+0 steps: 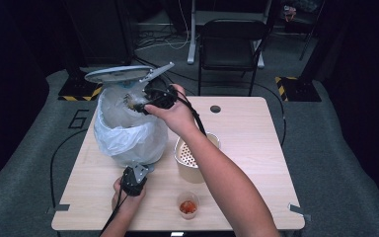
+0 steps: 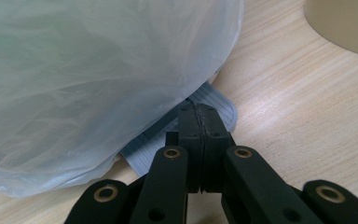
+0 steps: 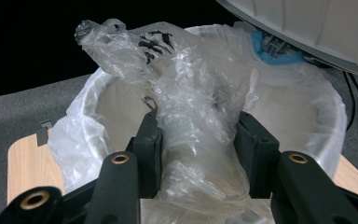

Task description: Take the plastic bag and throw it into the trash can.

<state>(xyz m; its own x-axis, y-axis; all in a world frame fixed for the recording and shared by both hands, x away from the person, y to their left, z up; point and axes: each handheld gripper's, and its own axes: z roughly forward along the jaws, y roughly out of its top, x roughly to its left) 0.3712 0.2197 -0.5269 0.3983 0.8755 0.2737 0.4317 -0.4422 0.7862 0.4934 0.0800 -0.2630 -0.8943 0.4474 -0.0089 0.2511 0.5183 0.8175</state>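
Item: crumpled clear plastic wrapping (image 3: 191, 116), pinched between the two jaws of the right gripper (image 1: 150, 102) and held above the open mouth of the bin (image 3: 307, 116); judged to be on its way in as waste. The wrapping is seen as a wrinkled, translucent bundle with black print near its top and a twisted tail rising beyond the jaws. Landmark: the bin, lined with a white plastic bag (image 1: 128, 136), its grey lid (image 1: 121, 74) raised behind the opening. The left gripper (image 1: 137, 174) is set low at the near foot of the bin, jaws pressed together, with its tips on the ribbed grey pedal (image 2: 214, 105); the lid is judged to be kept up this way. Right of the bin stand a perforated beige cup (image 1: 192, 158) and, nearer the person, a small clear cup (image 1: 188, 205) with red contents.
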